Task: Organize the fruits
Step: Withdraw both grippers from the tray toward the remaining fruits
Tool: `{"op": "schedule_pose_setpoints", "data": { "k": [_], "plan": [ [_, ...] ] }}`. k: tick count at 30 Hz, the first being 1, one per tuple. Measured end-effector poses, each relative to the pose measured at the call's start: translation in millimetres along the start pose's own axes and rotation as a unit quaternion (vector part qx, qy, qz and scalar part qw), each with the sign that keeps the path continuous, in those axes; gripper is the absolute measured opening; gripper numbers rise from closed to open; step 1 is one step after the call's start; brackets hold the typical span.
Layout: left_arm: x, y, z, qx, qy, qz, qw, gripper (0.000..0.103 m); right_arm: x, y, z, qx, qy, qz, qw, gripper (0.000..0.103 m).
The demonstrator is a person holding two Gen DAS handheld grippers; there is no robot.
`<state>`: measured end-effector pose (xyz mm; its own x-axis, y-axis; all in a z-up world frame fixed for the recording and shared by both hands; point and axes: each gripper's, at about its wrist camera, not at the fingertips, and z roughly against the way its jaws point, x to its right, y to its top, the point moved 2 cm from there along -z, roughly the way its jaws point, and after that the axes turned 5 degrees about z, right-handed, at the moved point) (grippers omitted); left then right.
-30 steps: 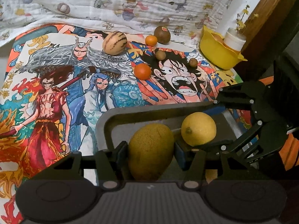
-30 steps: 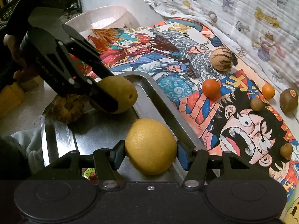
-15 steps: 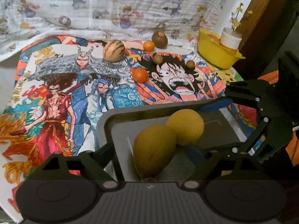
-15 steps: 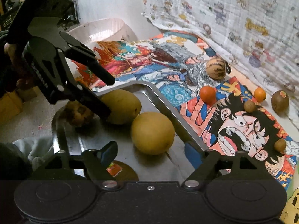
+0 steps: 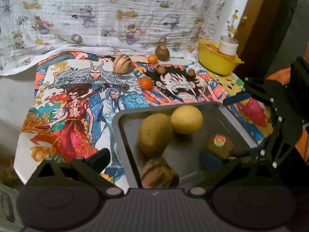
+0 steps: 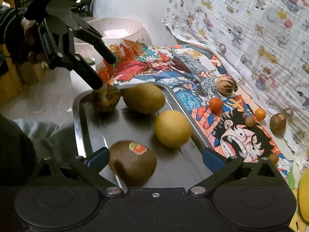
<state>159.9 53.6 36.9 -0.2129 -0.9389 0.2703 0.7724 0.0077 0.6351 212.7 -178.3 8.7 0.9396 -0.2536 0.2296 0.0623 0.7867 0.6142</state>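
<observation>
A metal tray (image 5: 123,119) (image 6: 77,106) holds an oval yellow-green fruit (image 5: 154,133) (image 6: 143,97), a round yellow fruit (image 5: 186,118) (image 6: 172,128), a stickered kiwi (image 5: 220,145) (image 6: 133,162) and a striped brown fruit (image 5: 157,174) (image 6: 106,98). My left gripper (image 5: 154,158) (image 6: 104,71) hangs over the tray's near end, jaws opening wide, pads touching nothing. My right gripper (image 6: 155,156) is opening too, above the kiwi and free of it. On the cartoon mat lie a striped melon (image 5: 122,64), two oranges (image 5: 146,83) (image 5: 152,59), a kiwi (image 5: 162,52) and small brown fruits (image 5: 160,69).
A yellow bowl (image 5: 218,61) with a white cup in it stands at the mat's far right corner. A white plastic basin (image 6: 115,29) sits beyond the mat's other end. A printed blanket (image 5: 135,9) covers the back. A person's hand (image 6: 29,38) grips the left tool.
Both grippers went from shut on a fruit to wide open and drew back and up. The oval fruit and the round yellow fruit now rest side by side in the tray.
</observation>
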Motion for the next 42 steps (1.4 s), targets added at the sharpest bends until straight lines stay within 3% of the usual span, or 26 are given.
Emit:
{"op": "schedule_pose_setpoints", "data": {
  "k": [13,22,34,42],
  "plan": [
    [5.0,-9.7,13.5,-0.001,0.011,-0.039,0.9992,0.102,17.6,-31.6,18.1,-0.016,-0.043,-0.028,0.999,0.102],
    [-0.6,-3.1,8.4,-0.014,0.014,-0.032,0.9993,0.102,40.2,-42.2,18.1,-0.021,-0.06,-0.049,0.997,0.102],
    [-13.9,36.5,-10.9,-0.012,0.013,-0.004,0.9998,0.102,79.3,-39.9,4.6,-0.008,-0.08,-0.078,0.994,0.102],
    [-10.3,71.3,-39.7,-0.003,0.007,-0.023,0.9997,0.102,110.2,-29.3,-10.8,-0.004,-0.089,-0.083,0.993,0.102]
  ]
}}
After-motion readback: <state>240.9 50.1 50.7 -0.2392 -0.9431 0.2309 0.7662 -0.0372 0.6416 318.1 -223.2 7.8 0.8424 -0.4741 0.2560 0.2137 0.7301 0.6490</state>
